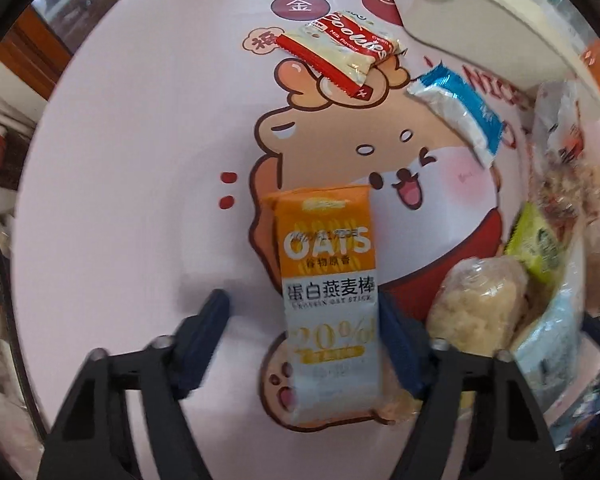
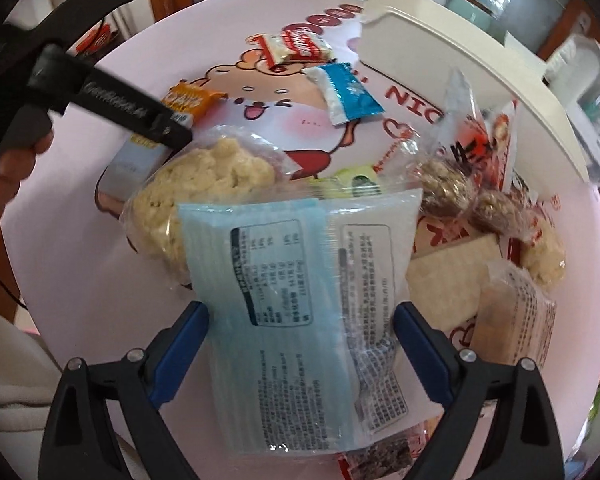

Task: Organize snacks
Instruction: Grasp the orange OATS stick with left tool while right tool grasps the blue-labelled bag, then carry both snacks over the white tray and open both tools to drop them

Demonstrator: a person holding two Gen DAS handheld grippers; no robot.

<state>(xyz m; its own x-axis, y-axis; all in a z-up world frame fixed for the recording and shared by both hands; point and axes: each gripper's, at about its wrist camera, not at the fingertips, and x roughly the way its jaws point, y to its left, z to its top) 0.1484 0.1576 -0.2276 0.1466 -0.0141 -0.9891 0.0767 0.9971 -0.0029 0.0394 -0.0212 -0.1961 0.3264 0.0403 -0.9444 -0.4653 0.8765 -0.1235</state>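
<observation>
Both hand-held grippers point down over snack packets on the table.

The left hand-held gripper (image 1: 302, 320) is partly spread; the orange oat bar packet (image 1: 328, 276) lies between its fingers, touching the right finger (image 1: 400, 344), with a gap at the left one. The right hand-held gripper (image 2: 300, 332) is spread wide around a pale blue packet (image 2: 296, 300), printed back up, pads just beside its edges. Only the right view shows the person's hand (image 2: 4, 168) and the pile of snacks (image 2: 480, 208) beyond its right finger. Ahead of both lies a white tray (image 2: 452, 60).
</observation>
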